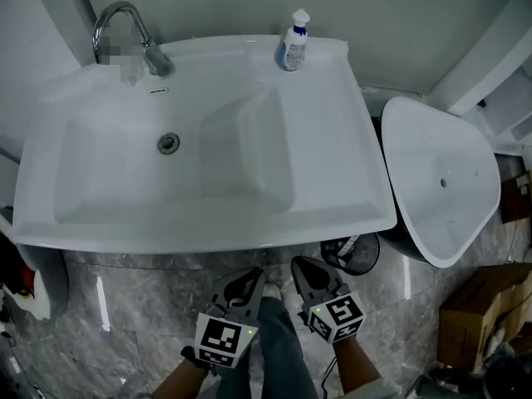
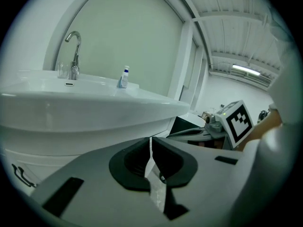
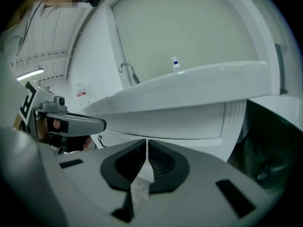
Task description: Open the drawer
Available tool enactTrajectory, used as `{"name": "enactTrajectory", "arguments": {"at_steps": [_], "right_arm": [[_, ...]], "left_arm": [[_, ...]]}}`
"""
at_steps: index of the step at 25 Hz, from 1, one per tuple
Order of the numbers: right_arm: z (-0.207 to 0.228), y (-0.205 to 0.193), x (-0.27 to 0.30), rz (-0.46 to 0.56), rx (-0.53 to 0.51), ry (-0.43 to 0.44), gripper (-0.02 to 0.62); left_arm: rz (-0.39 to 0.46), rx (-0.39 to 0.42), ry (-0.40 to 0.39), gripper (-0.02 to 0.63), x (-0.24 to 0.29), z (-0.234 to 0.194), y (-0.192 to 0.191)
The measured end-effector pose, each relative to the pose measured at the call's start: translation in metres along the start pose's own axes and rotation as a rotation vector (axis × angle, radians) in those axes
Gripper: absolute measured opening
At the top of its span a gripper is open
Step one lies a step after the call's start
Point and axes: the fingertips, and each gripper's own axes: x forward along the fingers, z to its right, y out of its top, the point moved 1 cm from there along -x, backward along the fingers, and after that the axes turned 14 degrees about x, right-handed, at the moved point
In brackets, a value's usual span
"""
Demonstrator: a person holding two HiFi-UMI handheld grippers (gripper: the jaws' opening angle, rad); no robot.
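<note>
Grey marbled floor (image 1: 125, 306) fills the bottom of the head view, and the big white washbasin (image 1: 332, 148) spreads above it from nine o'clock round to two o'clock. Under the basin's rim sits the drawer (image 3: 180, 122), its white front closed. The right gripper view has it at twelve o'clock just above my jaws, while in the head view the rim hides it. A loose white bowl (image 1: 432, 181) leans at three o'clock, just beside the basin, and a cardboard box (image 1: 482, 306) lies at four o'clock. My left gripper (image 1: 247, 279) and right gripper (image 1: 309, 273) hang side by side at six o'clock, near the basin's front edge, each with its jaws pressed together on nothing. The tap (image 1: 125, 23) stands at eleven o'clock, and the small bottle (image 1: 293, 41) at one o'clock on the back ledge.
</note>
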Motion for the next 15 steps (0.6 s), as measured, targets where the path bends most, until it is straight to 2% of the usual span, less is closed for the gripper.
{"name": "enactTrajectory", "arguments": {"at_steps": [6, 9, 15], "right_arm": [[0.027, -0.03, 0.025, -0.064, -0.098, 0.004, 0.016], [0.039, -0.043, 0.036, -0.109, -0.114, 0.008, 0.055], [0.056, -0.062, 0.056, -0.199, -0.131, 0.005, 0.07]], "left_arm": [[-0.076, 0.036, 0.008, 0.026, 0.032, -0.001, -0.04], [-0.103, 0.052, 0.012, 0.028, 0.05, -0.004, -0.055], [-0.17, 0.076, -0.033, 0.089, 0.083, -0.004, -0.088]]}}
